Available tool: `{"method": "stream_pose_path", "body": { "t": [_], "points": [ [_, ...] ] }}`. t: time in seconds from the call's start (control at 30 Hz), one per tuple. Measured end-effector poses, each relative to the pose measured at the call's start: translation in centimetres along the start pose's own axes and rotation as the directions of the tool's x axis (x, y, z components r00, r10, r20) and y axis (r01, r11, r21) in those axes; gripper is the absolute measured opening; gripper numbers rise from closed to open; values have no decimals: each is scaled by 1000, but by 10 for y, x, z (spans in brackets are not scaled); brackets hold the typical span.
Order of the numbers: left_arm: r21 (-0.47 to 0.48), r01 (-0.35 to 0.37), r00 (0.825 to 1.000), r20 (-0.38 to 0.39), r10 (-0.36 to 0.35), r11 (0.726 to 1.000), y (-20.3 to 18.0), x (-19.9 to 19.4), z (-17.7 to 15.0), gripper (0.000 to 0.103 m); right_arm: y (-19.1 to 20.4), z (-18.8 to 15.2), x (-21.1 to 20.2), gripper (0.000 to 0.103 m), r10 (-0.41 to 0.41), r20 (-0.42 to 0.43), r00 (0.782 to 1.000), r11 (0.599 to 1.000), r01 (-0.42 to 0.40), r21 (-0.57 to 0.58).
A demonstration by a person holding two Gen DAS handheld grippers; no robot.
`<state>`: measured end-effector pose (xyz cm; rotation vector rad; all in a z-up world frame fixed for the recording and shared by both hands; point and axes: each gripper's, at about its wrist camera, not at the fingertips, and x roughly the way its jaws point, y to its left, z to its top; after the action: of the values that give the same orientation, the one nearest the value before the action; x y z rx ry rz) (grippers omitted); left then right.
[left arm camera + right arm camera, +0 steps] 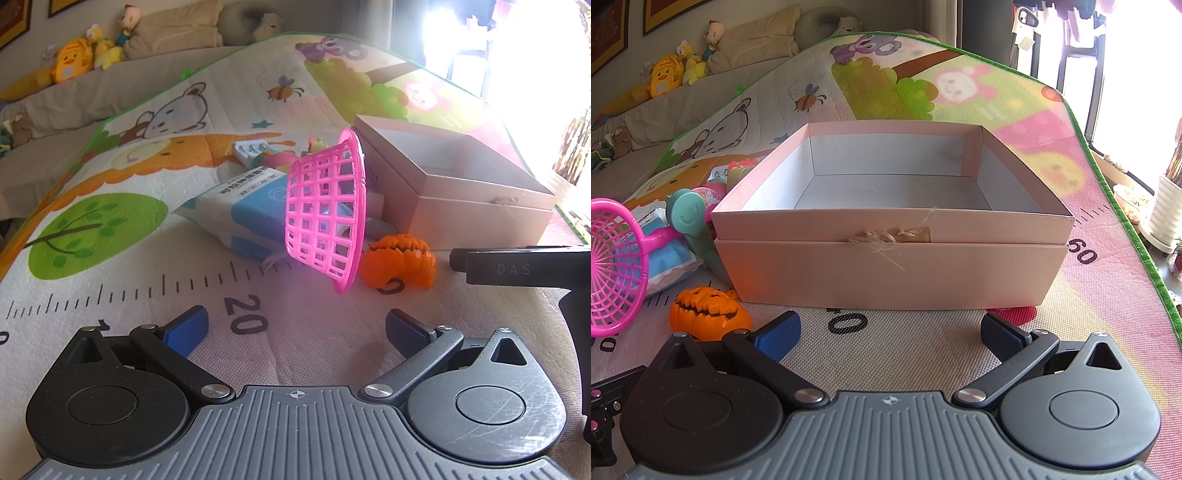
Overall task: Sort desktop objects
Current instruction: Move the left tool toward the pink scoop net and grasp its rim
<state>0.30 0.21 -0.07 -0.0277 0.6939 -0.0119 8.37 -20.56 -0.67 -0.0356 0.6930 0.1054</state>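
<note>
A pink mesh basket [325, 210] lies on its side on the play mat, leaning on a blue and white tissue pack [236, 210]. An orange pumpkin toy [400, 264] sits right of it. An open, empty pink box [480, 199] stands further right. My left gripper [295, 332] is open and empty, low over the mat in front of the basket. In the right wrist view the box [886, 269] fills the middle, with the pumpkin [707, 312], basket [613, 266] and a teal toy [689, 218] at left. My right gripper [890, 332] is open and empty before the box.
Small toys [273, 153] and a white battery pack [247, 151] lie behind the tissue pack. The right gripper's black body [524, 269] shows at the right of the left wrist view. Plush toys [74, 59] line the back. The mat's green edge [1126, 221] and plant pots [1167, 210] are at right.
</note>
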Motion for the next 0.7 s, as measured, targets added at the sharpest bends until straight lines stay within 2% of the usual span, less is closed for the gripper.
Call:
{"method": "stream_pose_path", "body": {
  "t": [0.37,0.7],
  "points": [
    [33,-29,999,-13,29,999,-7,1,0,103,0,0,0,103,0,0,1000,1000,0,0],
    [33,-28,1000,-13,28,999,-8,2,1,103,0,-1,1,103,0,0,1000,1000,0,0]
  ]
}}
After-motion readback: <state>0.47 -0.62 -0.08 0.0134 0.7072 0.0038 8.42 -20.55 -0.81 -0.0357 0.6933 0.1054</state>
